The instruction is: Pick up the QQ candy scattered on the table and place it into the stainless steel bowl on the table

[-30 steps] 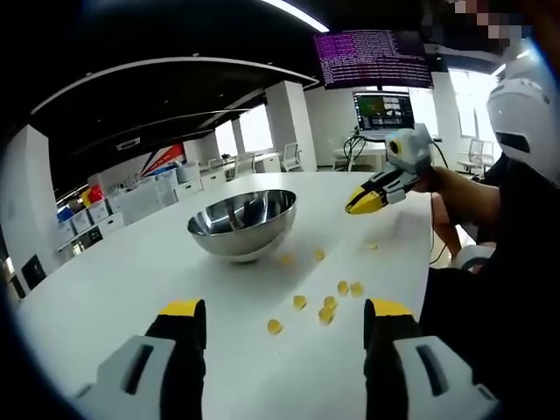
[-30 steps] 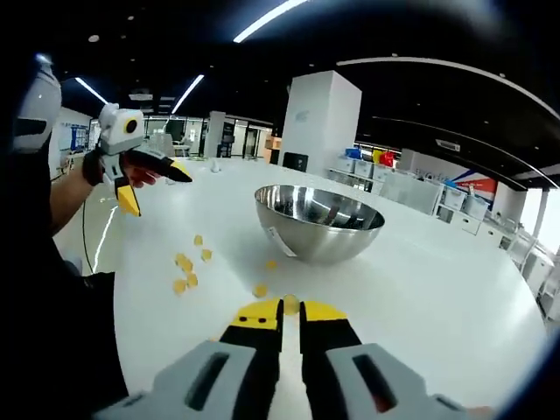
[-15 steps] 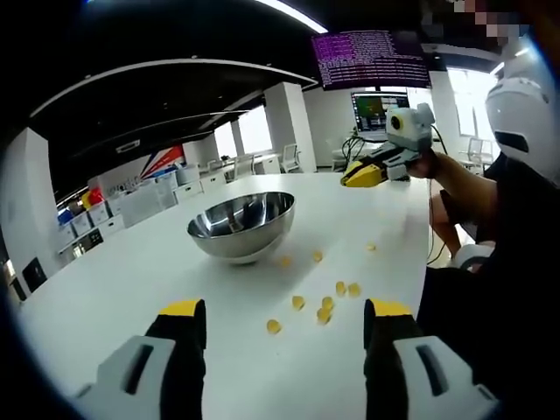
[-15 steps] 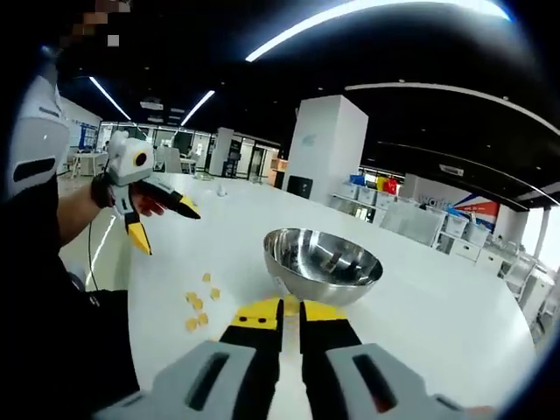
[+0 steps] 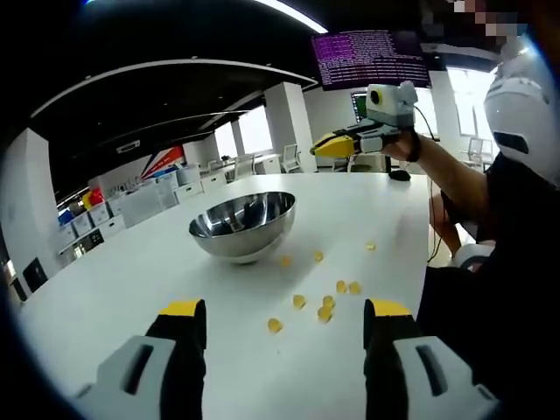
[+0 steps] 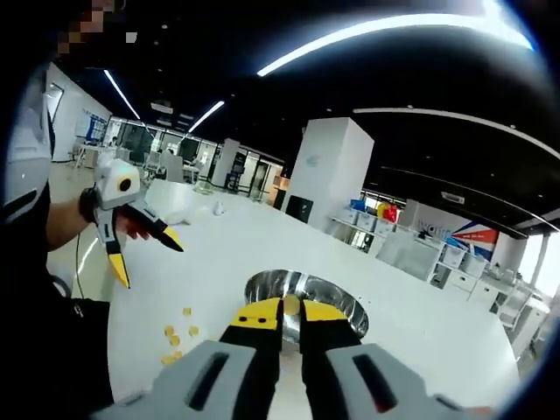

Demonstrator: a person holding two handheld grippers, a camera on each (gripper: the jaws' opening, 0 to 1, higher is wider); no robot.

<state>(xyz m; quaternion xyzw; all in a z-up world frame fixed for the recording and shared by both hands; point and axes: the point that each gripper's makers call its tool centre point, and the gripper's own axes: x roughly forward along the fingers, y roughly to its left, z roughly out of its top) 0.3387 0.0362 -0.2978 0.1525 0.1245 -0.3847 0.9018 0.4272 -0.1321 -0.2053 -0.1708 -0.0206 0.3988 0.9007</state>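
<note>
Now the white table [image 5: 105, 280] carries the steel bowl [image 5: 242, 222], and my right tongs [image 6: 291, 311] are high over it with one yellow candy [image 6: 290, 304] clamped between the tips; in the right gripper view the bowl [image 6: 306, 302] lies directly under and ahead of the tips, so I judge the candy will fall inside if I release. My left tongs [image 5: 284, 317] hang low over the table with the jaws wide apart and nothing between them. The remaining candies [image 5: 325, 302] lie scattered just beside the bowl, nearer to my left tongs. Compared with a second ago, my right tongs have risen from the table and moved over the bowl.
</note>
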